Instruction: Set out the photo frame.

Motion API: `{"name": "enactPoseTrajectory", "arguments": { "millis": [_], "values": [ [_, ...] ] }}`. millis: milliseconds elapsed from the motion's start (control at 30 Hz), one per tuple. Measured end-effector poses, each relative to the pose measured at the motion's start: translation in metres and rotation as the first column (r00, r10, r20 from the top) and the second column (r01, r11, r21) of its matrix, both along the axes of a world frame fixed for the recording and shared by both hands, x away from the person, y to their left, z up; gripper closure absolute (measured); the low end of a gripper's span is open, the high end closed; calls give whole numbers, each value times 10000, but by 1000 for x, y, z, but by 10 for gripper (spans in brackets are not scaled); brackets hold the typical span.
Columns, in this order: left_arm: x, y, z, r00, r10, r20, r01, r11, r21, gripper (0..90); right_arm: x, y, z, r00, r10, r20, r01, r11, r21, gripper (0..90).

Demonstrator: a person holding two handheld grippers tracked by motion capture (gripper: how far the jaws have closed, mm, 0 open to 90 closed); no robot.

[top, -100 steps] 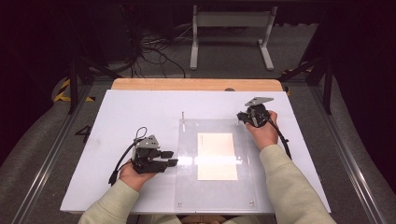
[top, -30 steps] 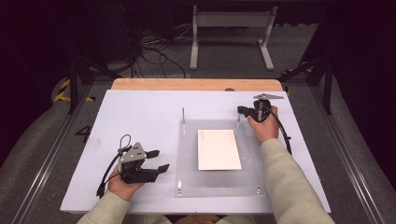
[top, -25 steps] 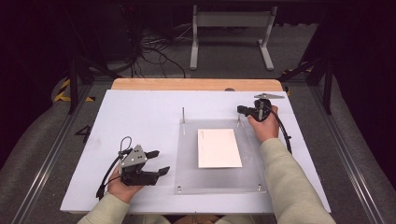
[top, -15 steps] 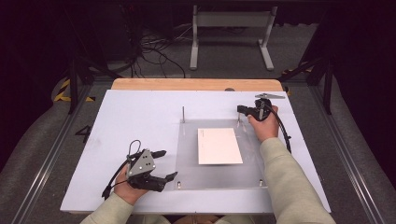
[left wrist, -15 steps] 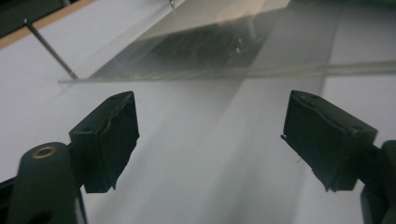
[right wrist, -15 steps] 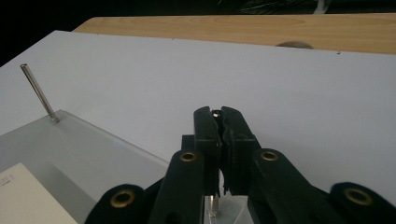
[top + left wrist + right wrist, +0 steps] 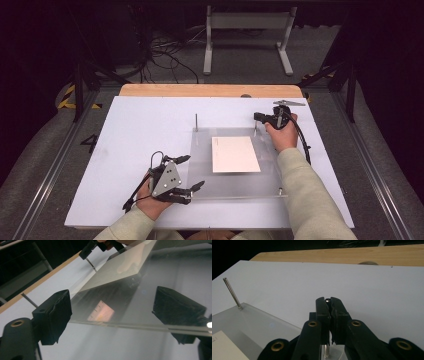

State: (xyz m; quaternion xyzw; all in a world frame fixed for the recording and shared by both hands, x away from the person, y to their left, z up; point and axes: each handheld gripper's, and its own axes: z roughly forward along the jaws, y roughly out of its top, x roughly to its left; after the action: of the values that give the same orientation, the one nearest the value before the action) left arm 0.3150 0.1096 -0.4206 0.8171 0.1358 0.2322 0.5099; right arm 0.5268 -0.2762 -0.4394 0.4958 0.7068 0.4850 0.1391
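Clear acrylic plate on a white board, one corner pin pinched

High view: a transparent, glossy acrylic plate (image 7: 235,160) lies at centre frame on the matte white board (image 7: 125,145), a cream paper sheet (image 7: 235,154) on it; bare board spreads to the left. The right gripper (image 7: 260,118), upper right, is clenched on a thin metal pin (image 7: 256,129) at the plate's far corner; the left gripper (image 7: 192,172), lower left, has just been opening beside the plate's near-left edge.
Left gripper view: its blocky black jaws stand released either side of the plate's edge, apart from it.
Right gripper view: the jaws squeeze the pin's top; another pin (image 7: 233,294) rises at left.
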Motion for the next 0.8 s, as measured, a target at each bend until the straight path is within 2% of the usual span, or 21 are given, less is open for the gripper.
{"name": "enactPoseTrajectory", "arguments": {
  "millis": [100, 167, 267, 400, 667, 767, 800],
  "values": [
    [0, -1, 2, 10000, -85, 49, 85, 10000, -39, 288, 0, 0, 0, 10000, -67, 25, 67, 10000, 7, 856],
    [0, 0, 3, 10000, -35, -81, 34, 9999, -167, 380, 0, 0, -1, 10000, -49, 41, 48, 9999, 96, 855],
    [4, 3, 3, 9993, -5, -361, -12, 9989, -475, 437, -1, 0, -1, 10000, -82, 52, 81, 9999, 101, 854],
    [5, 5, 6, 9994, 284, -182, -289, 9990, -336, 469, -2, 1, 0, 9998, -201, 41, 201, 9998, 14, 854],
    [5, 6, 6, 9992, 348, -178, -352, 9992, -181, 476, -3, 2, 2, 9998, -191, 80, 192, 9996, -185, 847],
    [6, 6, 5, 9985, 523, -188, -524, 9986, -68, 474, -9, 2, 7, 9979, -636, -88, 632, 9972, -390, 797],
    [6, 6, 5, 9985, 523, -188, -524, 9986, -68, 474, -9, 2, 7, 9979, -636, -88, 632, 9972, -390, 797]
  ]
}}
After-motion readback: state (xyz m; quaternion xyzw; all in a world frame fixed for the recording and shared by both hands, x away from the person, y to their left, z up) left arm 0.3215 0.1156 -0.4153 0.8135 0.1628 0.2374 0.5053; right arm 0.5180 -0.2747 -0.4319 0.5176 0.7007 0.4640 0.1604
